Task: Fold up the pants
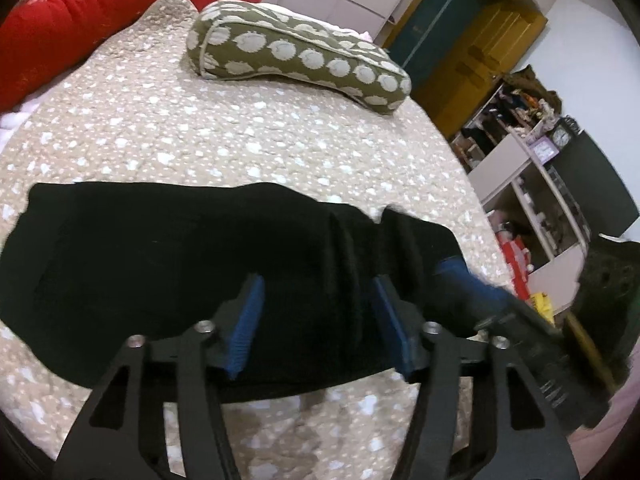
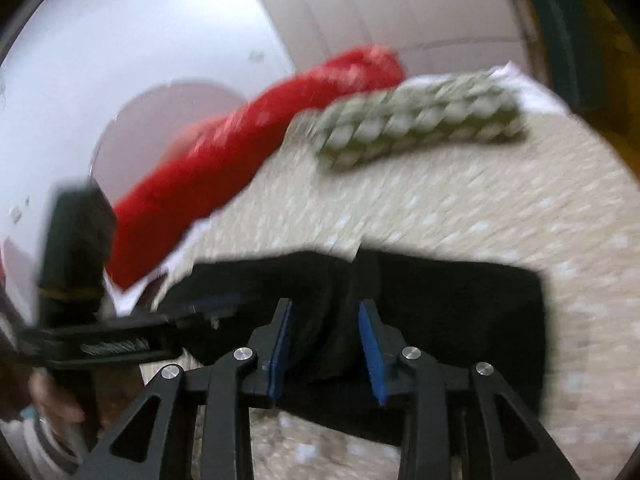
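The black pants (image 1: 192, 264) lie in a folded bundle on the bed (image 1: 248, 148), directly ahead of and under both claws. The left claw (image 1: 316, 300) hangs just above the cloth with its blue pads (image 1: 250, 312) spread wide; a ridge of bunched fabric rises between them, but the pads do not pinch it. Just to the right of the left claw, the right claw's blue tip (image 1: 472, 280) reaches in over the same end of the bundle.

In the right wrist view, which is badly motion-blurred, the right claw (image 2: 326, 316) also stands open over the pants (image 2: 440, 312), with a raised fold of cloth sitting in the gap between its pads. The left claw's black frame (image 2: 120, 340) shows to its left, close over the cloth.

Well beyond both claws, at the far part of the bed, lie an olive pillow with pale spots (image 1: 296, 48) and a red blanket (image 1: 100, 12), the blanket left of the pillow.
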A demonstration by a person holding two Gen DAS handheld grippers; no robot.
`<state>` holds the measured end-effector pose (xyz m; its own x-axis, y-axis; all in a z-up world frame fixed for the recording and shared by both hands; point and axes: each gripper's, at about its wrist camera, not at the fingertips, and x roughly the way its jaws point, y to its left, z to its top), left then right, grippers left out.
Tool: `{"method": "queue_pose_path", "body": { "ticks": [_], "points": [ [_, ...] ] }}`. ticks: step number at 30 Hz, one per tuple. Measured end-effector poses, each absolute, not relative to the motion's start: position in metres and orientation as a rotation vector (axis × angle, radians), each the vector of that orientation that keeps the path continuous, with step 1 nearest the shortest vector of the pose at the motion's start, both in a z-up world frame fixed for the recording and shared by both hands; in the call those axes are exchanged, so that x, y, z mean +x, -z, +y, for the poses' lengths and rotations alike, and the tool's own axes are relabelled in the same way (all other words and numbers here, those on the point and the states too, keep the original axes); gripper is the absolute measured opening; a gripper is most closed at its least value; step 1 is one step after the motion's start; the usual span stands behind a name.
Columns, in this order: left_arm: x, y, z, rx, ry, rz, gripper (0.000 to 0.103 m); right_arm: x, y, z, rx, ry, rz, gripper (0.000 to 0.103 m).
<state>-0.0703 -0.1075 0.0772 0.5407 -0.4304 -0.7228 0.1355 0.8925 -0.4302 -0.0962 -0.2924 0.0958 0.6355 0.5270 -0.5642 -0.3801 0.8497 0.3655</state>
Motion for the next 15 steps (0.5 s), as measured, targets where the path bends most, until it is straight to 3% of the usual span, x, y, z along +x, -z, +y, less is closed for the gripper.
{"method": "queue_pose_path", "body": {
  "ticks": [3,15],
  "points": [
    [-0.067,-0.074,-0.117,-0.375,0.364,0.948,0.069,-0.096,-0.098,-0.321,0.213,-0.428,0.681,0.032],
    [-0.052,-0.051,-0.18,-0.235,0.38,0.98,0.07,-0.079,-0.063,-0.36,0.324,-0.362,0.735,0.028]
  ]
}}
